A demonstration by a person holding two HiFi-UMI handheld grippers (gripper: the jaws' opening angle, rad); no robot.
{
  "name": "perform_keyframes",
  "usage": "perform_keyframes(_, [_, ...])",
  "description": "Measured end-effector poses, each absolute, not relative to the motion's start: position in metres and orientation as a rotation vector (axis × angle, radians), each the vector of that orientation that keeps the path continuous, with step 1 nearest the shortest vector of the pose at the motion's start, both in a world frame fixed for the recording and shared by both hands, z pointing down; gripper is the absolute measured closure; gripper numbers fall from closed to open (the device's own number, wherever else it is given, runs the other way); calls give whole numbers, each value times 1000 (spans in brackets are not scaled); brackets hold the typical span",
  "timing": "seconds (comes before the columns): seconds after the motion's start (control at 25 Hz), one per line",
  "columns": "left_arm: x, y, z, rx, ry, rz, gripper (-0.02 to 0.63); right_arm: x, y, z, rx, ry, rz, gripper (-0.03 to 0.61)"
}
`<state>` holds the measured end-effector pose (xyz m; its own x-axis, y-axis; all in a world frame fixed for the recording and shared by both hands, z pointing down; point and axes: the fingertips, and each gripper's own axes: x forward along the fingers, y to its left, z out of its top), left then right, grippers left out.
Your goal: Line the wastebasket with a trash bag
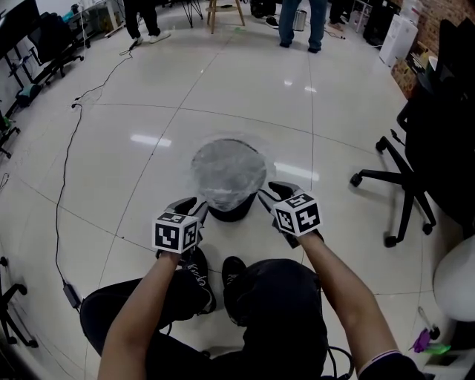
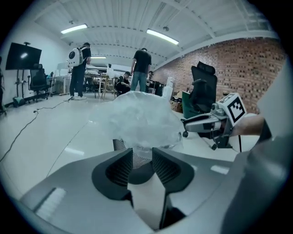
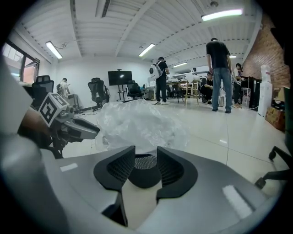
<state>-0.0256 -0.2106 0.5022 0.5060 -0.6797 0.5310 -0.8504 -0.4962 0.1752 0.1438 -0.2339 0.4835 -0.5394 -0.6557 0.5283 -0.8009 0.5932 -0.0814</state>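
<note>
The bag (image 1: 227, 172) sits puffed over the wastebasket (image 1: 231, 214). The left gripper (image 1: 197, 209) and right gripper (image 1: 272, 194) flank it, jaws apart, empty. Next move, likely: pull the edge down round the rim

Bag (image 1: 228, 172) sits over basket (image 1: 231, 214) on floor (image 1: 148, 96). Left gripper (image 1: 194, 210) left of it, right gripper (image 1: 273, 193) right. Chair (image 1: 407, 185) further right.

Wastebasket (image 1: 231, 214) mostly hidden under trash bag (image 1: 228, 174); standing people (image 1: 318, 22) cut off at top edge.

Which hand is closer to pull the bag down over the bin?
Probably the right gripper: open, just beside the bag over the bin. The left gripper, open too, sits a little farther back.
</note>
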Motion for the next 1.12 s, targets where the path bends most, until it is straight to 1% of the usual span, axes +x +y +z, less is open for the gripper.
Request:
perform_keyframes(0.16, [-19, -216, 507, 2329, -1234, 527, 484, 134, -240, 490, 1126, -2378, 418, 440])
perform_keyframes(0.2, [-17, -217, 508, 2333, -1231, 530, 493, 132, -240, 491, 1118, -2373, 407, 451])
perform_keyframes(0.24, [-15, -217, 509, 2339, -1231, 533, 530, 131, -241, 492, 1116, -2368, 395, 484])
perform_keyframes(0.28, [-14, -217, 509, 2345, -1232, 535, 589, 131, -242, 492, 1116, -2365, 382, 530])
perform_keyframes(0.32, [-13, -217, 508, 2351, -1233, 538, 601, 130, -243, 492, 1114, -2365, 371, 577])
perform_keyframes(0.76, [-15, -196, 511, 2380, -1182, 643, 601, 135, -211, 498, 1007, -2341, 351, 577])
perform_keyframes(1.12, [-16, -193, 551, 2327, -1152, 769, 601, 133, -208, 536, 951, -2286, 393, 577])
